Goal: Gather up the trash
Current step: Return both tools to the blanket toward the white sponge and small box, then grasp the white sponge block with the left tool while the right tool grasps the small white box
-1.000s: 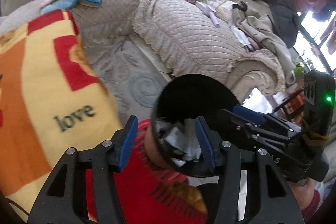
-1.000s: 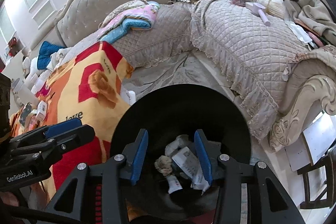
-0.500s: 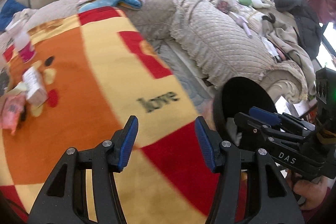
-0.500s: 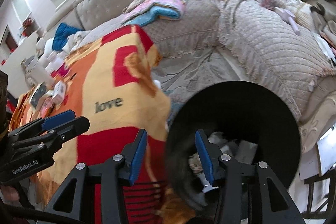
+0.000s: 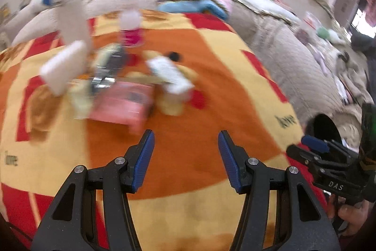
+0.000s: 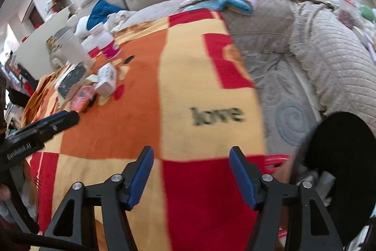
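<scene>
Trash (image 5: 131, 77) on blanket (image 5: 188, 204), well beyond empty left hand-held gripper (image 5: 185, 157)

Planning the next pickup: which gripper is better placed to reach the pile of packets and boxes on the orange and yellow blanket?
Left, probably. The left gripper is open and empty, with the pile of packets and boxes just ahead of it. The right gripper, jaws just opened and also empty, sits nearer the black bin, with the pile far off to its left.

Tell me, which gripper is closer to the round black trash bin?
Right. The right gripper hangs over the blanket with the round black trash bin just beside its right finger. The left gripper sits farther off, with the right gripper between it and the bin.
</scene>
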`<action>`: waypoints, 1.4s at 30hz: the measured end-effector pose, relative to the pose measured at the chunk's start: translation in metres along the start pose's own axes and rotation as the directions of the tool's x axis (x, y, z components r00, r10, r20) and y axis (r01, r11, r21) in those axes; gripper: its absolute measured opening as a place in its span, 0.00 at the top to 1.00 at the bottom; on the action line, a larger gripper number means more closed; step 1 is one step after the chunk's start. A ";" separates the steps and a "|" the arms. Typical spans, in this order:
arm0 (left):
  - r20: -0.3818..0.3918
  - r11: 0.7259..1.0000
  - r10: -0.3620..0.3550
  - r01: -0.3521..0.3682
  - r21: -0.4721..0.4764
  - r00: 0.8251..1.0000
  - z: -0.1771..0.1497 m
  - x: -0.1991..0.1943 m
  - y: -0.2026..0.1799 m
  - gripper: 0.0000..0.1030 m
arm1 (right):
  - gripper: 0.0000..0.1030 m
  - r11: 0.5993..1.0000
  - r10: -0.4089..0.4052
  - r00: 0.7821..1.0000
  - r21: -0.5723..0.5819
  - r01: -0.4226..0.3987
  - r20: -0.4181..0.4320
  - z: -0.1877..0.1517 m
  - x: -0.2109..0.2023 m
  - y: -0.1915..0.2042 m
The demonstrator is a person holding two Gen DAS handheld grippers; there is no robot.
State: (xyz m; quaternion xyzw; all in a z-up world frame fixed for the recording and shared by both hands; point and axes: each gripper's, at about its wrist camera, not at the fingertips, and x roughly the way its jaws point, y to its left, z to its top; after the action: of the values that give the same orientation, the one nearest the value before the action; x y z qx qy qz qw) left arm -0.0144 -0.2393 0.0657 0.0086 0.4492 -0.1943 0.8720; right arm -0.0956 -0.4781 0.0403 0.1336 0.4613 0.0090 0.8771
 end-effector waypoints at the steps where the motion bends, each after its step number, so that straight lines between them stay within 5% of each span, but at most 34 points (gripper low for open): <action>1: 0.008 1.000 0.014 -0.014 -0.018 1.000 0.002 -0.004 0.013 0.47 | 0.36 1.000 0.011 1.000 -0.009 -0.011 -0.006 0.003 0.004 0.007; 10: 0.069 0.979 0.135 -0.122 -0.162 0.988 0.036 -0.022 0.116 0.47 | 0.36 0.989 0.061 0.998 -0.135 -0.064 -0.024 0.041 0.038 0.070; 16: 0.061 0.976 0.154 -0.142 -0.166 0.986 0.059 -0.008 0.153 0.45 | 0.36 0.980 0.142 0.990 -0.142 -0.141 -0.003 0.089 0.057 0.102; 22: 0.049 0.985 0.130 -0.124 -0.116 0.990 0.074 0.012 0.163 0.45 | 0.37 0.980 0.111 0.992 -0.157 -0.118 -0.053 0.132 0.103 0.126; 28: 0.046 0.986 0.160 -0.158 -0.046 0.986 0.082 0.028 0.160 0.44 | 0.38 0.967 0.116 0.985 -0.214 -0.141 -0.125 0.131 0.130 0.149; 35: 0.042 0.982 0.187 -0.187 0.000 0.982 0.087 0.035 0.162 0.44 | 0.66 0.969 0.122 0.981 -0.197 -0.150 -0.148 0.120 0.137 0.139; 42: 0.031 0.991 0.136 -0.137 0.010 0.990 0.090 0.036 0.170 0.43 | 0.69 0.965 0.107 0.986 -0.225 -0.133 -0.126 0.114 0.119 0.130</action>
State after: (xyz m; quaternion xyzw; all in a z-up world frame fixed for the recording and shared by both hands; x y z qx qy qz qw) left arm 0.1331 -0.1109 0.0640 0.0416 0.4333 -0.1369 0.8898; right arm 0.0794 -0.3616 0.0374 0.0570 0.4969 0.1236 0.8570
